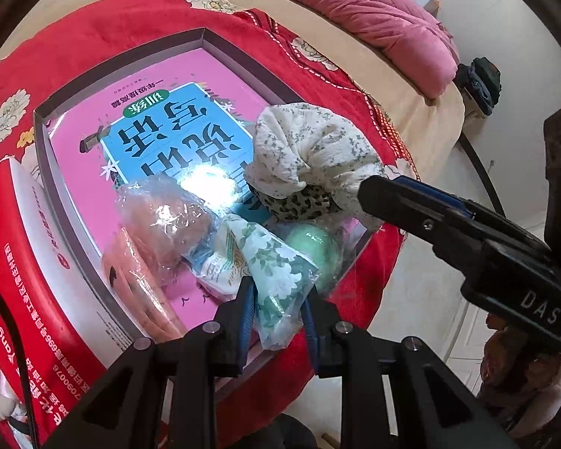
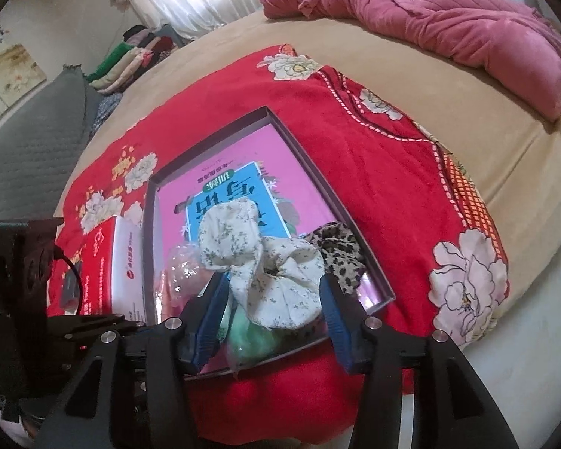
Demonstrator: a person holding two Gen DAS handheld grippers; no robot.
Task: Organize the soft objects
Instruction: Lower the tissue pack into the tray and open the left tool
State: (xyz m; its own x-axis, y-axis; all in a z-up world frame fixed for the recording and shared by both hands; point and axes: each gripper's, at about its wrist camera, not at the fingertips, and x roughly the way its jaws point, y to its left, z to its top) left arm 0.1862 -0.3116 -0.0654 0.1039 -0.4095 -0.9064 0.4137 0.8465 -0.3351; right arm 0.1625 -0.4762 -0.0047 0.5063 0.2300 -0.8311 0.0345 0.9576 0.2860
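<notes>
A shallow box (image 1: 45, 138) sat on a red flowered blanket (image 1: 104, 26) on the bed. A pink book (image 1: 175, 86) lay flat in the bottom of it. The soft things were piled at the near end of the box.

The left gripper (image 1: 276, 292) had its two fingers pressed against a floral bag (image 1: 269, 262) in clear plastic. The bag's near end hung out over the box edge.

The right gripper (image 2: 273, 288) was open wide, with a white flowered scrunchie (image 2: 265, 262) between its fingers. It was hard to tell if the fingers touched it. In the left view only one of its fingers showed.

A leopard scrunchie (image 2: 340, 250) peeked out from under the white one. A green soft thing (image 1: 310, 247) and a brownish thing in shiny wrap (image 1: 161, 217) were blurry and partly hidden. A red and white carton (image 2: 108, 262) stood just left of the box.
</notes>
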